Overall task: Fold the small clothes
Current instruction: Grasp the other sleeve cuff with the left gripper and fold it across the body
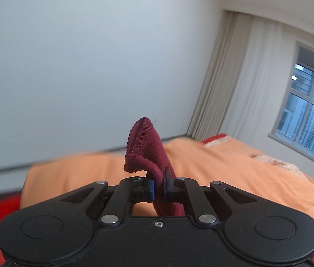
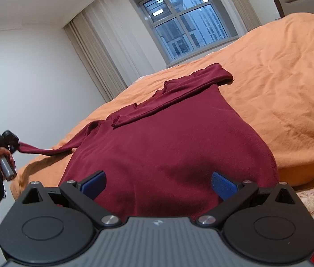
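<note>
Lying flat on the orange bedspread (image 2: 279, 84), the maroon sweater (image 2: 168, 146) covered the near part of the bed, with its hem closest to the right wrist camera and its collar end toward the window (image 2: 183, 22). 1 sleeve was folded across the upper chest. The other sleeve (image 2: 45, 150) was drawn out sideways, off the body of the garment, to the left gripper (image 2: 15, 144), which a hand (image 2: 3, 155) in a dark sleeve held beside the bed edge. In the left wrist view, the left gripper's fingers (image 1: 150, 188) were pinched together on the sleeve cuff (image 1: 143, 146), whose ribbed end stood up above them. The right gripper (image 2: 158, 184) hovered over the hem area with its 2 blue-padded fingers (image 2: 93, 185) spread wide and nothing between them. Pale curtains (image 2: 103, 51) hung beside the window.
</note>
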A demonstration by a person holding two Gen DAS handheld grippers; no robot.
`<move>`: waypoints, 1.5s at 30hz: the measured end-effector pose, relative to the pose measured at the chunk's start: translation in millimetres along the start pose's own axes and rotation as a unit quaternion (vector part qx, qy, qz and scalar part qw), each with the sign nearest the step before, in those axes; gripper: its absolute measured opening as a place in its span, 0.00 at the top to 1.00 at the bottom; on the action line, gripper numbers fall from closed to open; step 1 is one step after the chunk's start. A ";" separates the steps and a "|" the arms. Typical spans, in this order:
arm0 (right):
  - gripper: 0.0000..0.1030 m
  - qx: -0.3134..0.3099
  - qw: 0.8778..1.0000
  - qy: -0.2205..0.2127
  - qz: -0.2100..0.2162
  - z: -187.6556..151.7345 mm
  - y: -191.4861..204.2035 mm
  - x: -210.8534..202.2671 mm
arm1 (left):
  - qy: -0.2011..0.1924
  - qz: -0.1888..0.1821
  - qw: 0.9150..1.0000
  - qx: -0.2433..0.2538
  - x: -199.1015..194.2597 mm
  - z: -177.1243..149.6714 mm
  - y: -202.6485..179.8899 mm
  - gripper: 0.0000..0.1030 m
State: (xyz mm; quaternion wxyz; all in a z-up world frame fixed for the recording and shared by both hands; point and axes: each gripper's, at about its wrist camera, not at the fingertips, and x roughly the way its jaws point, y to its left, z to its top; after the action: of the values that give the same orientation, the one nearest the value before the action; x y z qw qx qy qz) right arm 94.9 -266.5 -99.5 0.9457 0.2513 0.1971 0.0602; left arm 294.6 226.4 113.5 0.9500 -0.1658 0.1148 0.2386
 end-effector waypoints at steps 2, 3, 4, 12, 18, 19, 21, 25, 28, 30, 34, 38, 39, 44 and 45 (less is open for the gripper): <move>0.00 0.006 1.000 -0.001 -0.001 1.8 -3.9 1.9 | -0.025 -0.022 0.999 0.012 -3.8 18.6 -20.4 0.93; 0.00 0.009 1.000 -0.001 -0.002 2.1 -5.7 2.8 | -0.038 -0.034 0.999 0.019 -7.6 27.8 -32.6 0.93; 0.00 0.011 1.000 -0.001 -0.003 2.7 -7.8 3.6 | -0.052 -0.047 0.997 0.026 -11.5 37.0 -45.3 0.93; 0.00 0.031 0.999 -0.016 -0.003 7.6 -26.2 9.0 | -0.110 -0.165 0.972 0.127 -54.5 73.0 -167.7 0.93; 0.00 0.032 0.999 -0.026 -0.004 9.8 -35.5 7.4 | -0.058 -0.266 0.944 0.189 -77.6 24.8 -262.8 0.93; 0.00 0.030 0.999 -0.028 -0.008 10.5 -37.0 6.1 | -0.044 -0.283 0.938 0.197 -79.9 11.3 -277.2 0.93; 0.00 0.027 0.999 -0.036 -0.018 12.5 -41.3 1.6 | -0.018 -0.310 0.925 0.218 -80.2 -20.8 -305.4 0.93; 0.00 0.019 0.998 -0.048 -0.035 17.6 -49.4 -8.3 | 0.037 -0.346 0.898 0.270 -73.7 -93.6 -348.7 0.93; 0.00 0.015 0.997 -0.054 -0.057 19.9 -56.2 -15.2 | 0.092 -0.361 0.879 0.298 -62.8 -147.6 -366.8 0.93; 0.00 0.017 0.996 -0.056 -0.067 20.3 -61.8 -19.7 | 0.124 -0.365 0.869 0.309 -52.3 -179.2 -369.7 0.92; 0.00 0.025 0.994 -0.056 -0.085 19.9 -71.4 -28.1 | 0.167 -0.374 0.857 0.312 -42.3 -220.0 -365.4 0.83; 0.00 0.033 0.994 -0.058 -0.090 19.5 -75.4 -32.1 | 0.191 -0.391 0.844 0.314 -49.5 -226.5 -362.4 0.56; 0.00 0.034 0.994 -0.060 -0.089 19.7 -74.2 -32.5 | 0.194 -0.392 0.842 0.315 -55.1 -227.2 -361.8 0.45; 0.00 0.013 0.994 -0.079 -0.072 19.8 -60.9 -43.2 | 0.199 -0.402 0.838 0.312 -81.4 -211.3 -337.4 0.16; 0.00 0.008 0.994 -0.084 -0.070 20.6 -57.7 -45.4 | 0.197 -0.396 0.841 0.311 -89.9 -205.9 -332.4 0.10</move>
State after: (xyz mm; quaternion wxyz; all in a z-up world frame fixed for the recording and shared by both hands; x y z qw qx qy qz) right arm 62.5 -335.4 -96.3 0.9588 0.2487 0.1346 -0.0286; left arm 352.0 -163.3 37.6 0.9226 0.0638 0.2919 -0.2442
